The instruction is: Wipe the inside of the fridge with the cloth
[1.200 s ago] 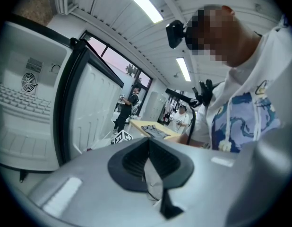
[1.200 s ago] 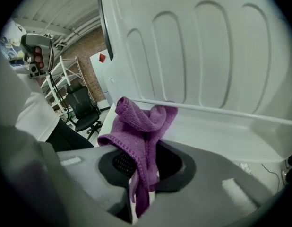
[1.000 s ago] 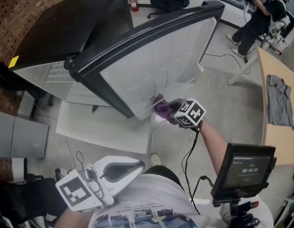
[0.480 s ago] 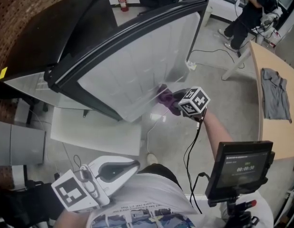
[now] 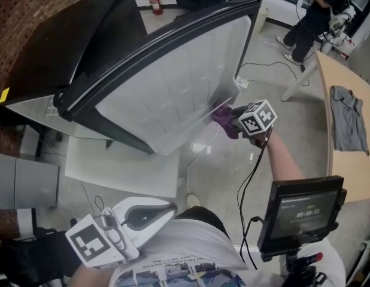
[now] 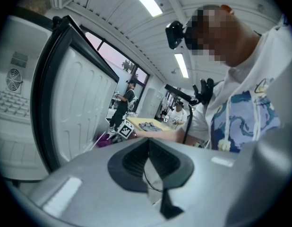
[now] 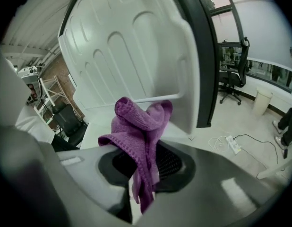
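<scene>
One purple cloth (image 7: 136, 126) clamped in right gripper (image 7: 142, 167), against fridge door (image 7: 132, 46); left gripper (image 6: 148, 162) jaws together, empty.

Bright, even light; fisheye edges blurred.

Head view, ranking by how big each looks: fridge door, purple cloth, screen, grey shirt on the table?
Largest first:
fridge door
screen, enlarged by being nearest the camera
grey shirt
purple cloth

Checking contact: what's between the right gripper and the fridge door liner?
Only the purple cloth, clamped in the right gripper and bunched at the door liner's lower edge; the right gripper view shows it.
</scene>
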Demonstrator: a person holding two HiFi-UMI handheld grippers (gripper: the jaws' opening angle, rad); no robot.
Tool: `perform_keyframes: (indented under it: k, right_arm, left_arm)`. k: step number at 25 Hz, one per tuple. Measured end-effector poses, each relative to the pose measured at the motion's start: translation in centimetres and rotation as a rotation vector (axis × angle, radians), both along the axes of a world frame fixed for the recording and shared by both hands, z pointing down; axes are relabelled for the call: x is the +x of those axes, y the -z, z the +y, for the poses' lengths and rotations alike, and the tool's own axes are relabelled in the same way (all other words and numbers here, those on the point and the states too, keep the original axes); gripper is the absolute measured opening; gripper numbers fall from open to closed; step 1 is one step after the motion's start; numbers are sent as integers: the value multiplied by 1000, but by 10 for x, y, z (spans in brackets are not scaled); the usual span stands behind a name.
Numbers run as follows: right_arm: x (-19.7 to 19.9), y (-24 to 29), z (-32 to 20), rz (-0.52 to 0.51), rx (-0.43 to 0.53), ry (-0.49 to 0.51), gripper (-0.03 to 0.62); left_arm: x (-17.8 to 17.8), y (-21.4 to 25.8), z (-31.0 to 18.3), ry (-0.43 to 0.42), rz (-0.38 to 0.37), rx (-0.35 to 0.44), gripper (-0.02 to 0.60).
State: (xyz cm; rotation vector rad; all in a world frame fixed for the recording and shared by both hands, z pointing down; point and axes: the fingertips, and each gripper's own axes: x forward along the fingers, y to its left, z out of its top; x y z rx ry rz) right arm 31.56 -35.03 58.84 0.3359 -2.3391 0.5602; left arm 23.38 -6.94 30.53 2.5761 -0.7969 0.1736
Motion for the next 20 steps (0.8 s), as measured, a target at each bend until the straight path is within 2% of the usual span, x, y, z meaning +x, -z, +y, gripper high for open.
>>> perform_keyframes:
  k: [11,17,20]
  right_arm:
    - [45,-2,-32,29,37,-191,78]
    - [66,5,-28,151,186,-311,78]
    - [72,30,-14,124,275,-447,78]
  left_arm:
    - [-2,-3,3,-12,8,-16,6]
    - [-12,-4,4,-32,11,-14,6]
    - [-24,-6,5,-48,-3,-6,6]
